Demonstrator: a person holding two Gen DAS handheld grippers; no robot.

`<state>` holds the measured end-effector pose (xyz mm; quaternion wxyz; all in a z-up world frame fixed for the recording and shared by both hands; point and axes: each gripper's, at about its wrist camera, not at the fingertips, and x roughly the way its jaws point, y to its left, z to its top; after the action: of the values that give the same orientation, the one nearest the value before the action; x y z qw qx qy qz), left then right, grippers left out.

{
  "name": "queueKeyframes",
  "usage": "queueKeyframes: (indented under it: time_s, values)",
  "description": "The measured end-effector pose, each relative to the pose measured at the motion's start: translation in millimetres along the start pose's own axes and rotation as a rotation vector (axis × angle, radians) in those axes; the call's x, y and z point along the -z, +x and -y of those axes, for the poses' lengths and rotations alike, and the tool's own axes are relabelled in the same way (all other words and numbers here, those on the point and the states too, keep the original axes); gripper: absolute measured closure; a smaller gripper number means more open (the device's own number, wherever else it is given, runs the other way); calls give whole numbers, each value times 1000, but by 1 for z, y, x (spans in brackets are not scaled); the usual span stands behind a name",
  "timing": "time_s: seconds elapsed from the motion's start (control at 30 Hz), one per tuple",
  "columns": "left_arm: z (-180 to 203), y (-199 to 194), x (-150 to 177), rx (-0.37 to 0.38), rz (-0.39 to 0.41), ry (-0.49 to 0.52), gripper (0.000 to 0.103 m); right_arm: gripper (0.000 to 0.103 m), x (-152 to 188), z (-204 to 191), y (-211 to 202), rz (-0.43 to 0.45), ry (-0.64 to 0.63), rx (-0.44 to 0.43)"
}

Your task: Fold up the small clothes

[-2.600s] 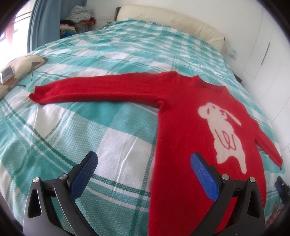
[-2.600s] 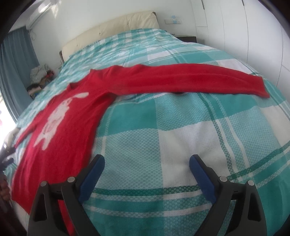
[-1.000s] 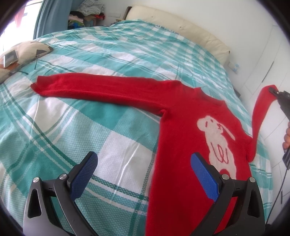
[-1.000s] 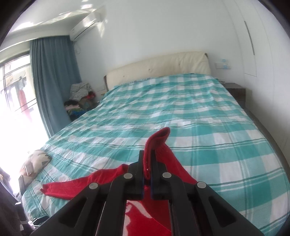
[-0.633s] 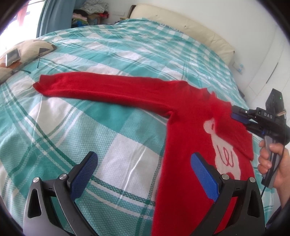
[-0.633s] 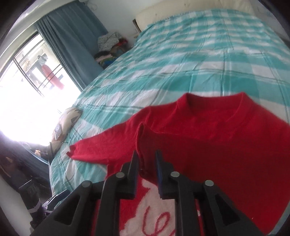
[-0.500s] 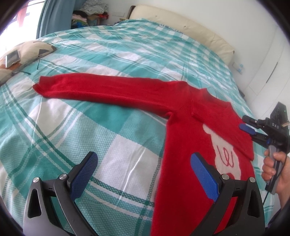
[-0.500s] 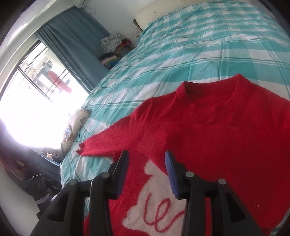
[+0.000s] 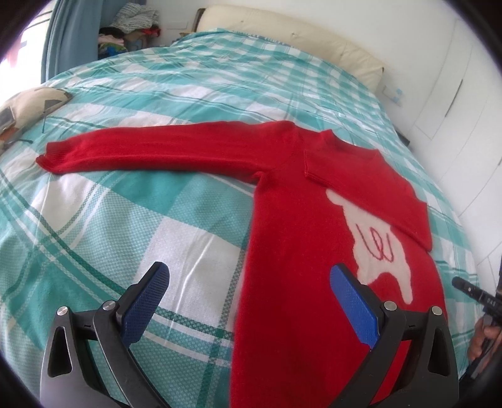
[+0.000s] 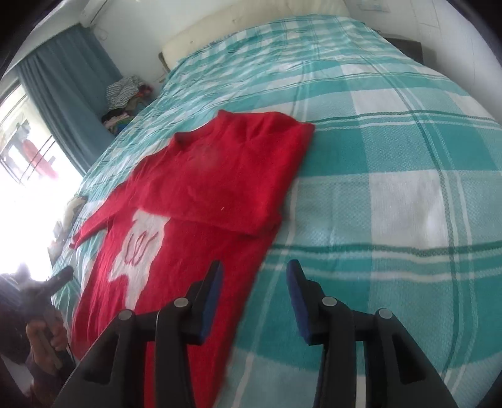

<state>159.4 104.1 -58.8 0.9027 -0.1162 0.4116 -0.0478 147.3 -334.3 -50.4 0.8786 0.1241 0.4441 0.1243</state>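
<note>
A red sweater (image 9: 291,257) with a white animal picture lies flat on the green plaid bed (image 9: 125,219). One sleeve (image 9: 157,153) stretches out to the left. The other sleeve (image 9: 370,188) lies folded across the chest, seen in the right wrist view as a red flap (image 10: 235,182) over the picture. My left gripper (image 9: 248,273) is open and hovers over the sweater's left edge, with nothing between its jaws. My right gripper (image 10: 254,271) is open and empty over the sweater's right edge near the hem. Its tip (image 9: 470,290) shows at the right of the left wrist view.
A patterned cushion (image 9: 28,103) lies at the bed's left edge. A cream headboard (image 9: 298,34) stands at the far end, with a pile of clothes (image 9: 131,22) and a blue curtain (image 10: 62,84) beside it. White cupboards (image 9: 455,78) line the right wall. A hand (image 10: 47,339) holds the left gripper.
The right gripper carried the right sleeve over the chest, let it go, opened, and drew back down toward the sweater's near right edge. The left gripper shifted slightly.
</note>
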Motion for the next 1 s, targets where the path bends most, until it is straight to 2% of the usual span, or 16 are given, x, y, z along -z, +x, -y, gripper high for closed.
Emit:
queueKeyframes:
  time_s: [0.2, 0.3, 0.37, 0.43, 0.5, 0.57, 0.63, 0.73, 1.0]
  values:
    - [43, 0, 23, 23, -15, 180, 1, 60, 64, -66, -21, 65, -167, -12]
    - [56, 5, 41, -28, -56, 271, 1, 55, 85, -77, -13, 58, -181, -15]
    - [54, 8, 50, -44, -99, 274, 1, 55, 98, -73, -8, 49, -164, 24]
    - [50, 5, 54, -34, -107, 248, 1, 55, 101, -71, -15, 78, -154, 33]
    - [48, 1, 53, -23, -90, 227, 1, 55, 96, -72, -30, 162, -182, 89]
    - [49, -2, 50, -27, -64, 224, 1, 48, 92, -72, -41, 241, -201, 153]
    - [51, 2, 49, -56, -57, 238, 1, 42, 89, -68, -45, 273, -179, 172]
    - [53, 11, 50, -74, -87, 252, 1, 42, 87, -64, -37, 248, -162, 181]
    - [52, 17, 51, -88, -112, 258, 1, 42, 93, -72, -24, 215, -219, 215]
